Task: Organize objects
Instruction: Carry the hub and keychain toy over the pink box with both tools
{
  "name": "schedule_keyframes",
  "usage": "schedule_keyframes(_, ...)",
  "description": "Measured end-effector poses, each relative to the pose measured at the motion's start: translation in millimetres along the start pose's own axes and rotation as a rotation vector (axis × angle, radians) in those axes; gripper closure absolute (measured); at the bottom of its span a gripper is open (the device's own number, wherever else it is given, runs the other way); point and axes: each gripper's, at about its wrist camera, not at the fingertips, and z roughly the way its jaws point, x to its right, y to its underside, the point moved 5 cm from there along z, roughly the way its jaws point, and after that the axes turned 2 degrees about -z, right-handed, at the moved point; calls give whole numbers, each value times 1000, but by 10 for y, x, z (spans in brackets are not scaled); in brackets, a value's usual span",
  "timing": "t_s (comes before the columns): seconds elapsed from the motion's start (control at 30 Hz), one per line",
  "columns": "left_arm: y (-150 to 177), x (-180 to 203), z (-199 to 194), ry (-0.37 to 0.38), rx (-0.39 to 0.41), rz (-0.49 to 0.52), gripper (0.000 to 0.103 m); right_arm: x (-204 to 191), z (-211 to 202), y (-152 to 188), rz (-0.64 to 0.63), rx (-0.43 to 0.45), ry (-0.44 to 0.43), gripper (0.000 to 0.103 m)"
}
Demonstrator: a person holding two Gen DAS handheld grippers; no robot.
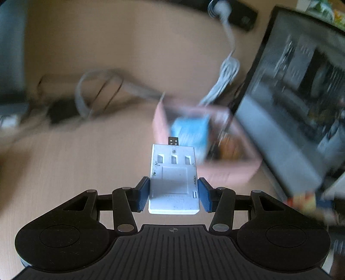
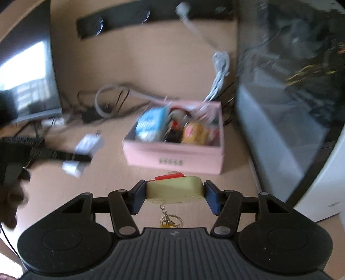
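My left gripper [image 1: 173, 193] is shut on a white flat USB adapter [image 1: 173, 178] with a black plug tip, held above the wooden desk near a pink box [image 1: 226, 172]. The pink box [image 2: 172, 155] holds a blue-and-white pack [image 2: 148, 125], a yellow-orange item and several other small things. My right gripper [image 2: 175, 193] is shut on a cream keychain charm [image 2: 174, 189] with a red top; its chain and clasp hang below. It hovers just in front of the pink box. The left gripper with the white adapter [image 2: 86, 148] shows at the left of the right wrist view.
A tangle of grey and black cables [image 2: 107, 101] lies behind the box. A white cable [image 2: 220, 66] runs to the back. A monitor [image 2: 28, 71] stands at left, a dark glass-fronted case [image 2: 280, 97] at right, a black bar [image 2: 151, 17] at the back.
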Motion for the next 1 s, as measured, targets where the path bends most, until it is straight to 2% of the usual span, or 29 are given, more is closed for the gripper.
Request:
schedule_keyframes(0.1,-477,142,141,5,62,31,50,87,-74,-29,16,18,18,45)
schedule_keyframes(0.2,-843,208,342,23,98,14,50,165,-119,-29,31,27,38,45)
schedule_keyframes(0.33,-1111,140,867,64,75,-34,51,286,-106,6,81,9,67,45)
schedule_keyframes(0.43,-1116,40,1344,113,38,-109,53,355,-92,62,113,-27,73,45)
schedule_keyframes(0.5,-1108,-33,1475,124,52,-164,53,372,-91,101,113,-36,78,45)
schedule_keyframes(0.63,-1051,-207,1310,136,106,-269,53,379,-61,159,112,-57,74,45)
schedule_keyframes(0.73,-978,-313,1051,141,113,-235,53,333,-2,81,88,-60,68,45)
schedule_keyframes(0.87,-758,-453,770,144,81,-214,54,271,32,-287,59,-5,45,45)
schedule_keyframes(1.0,-354,-561,589,132,16,-236,55,266,141,-876,44,92,48,45)
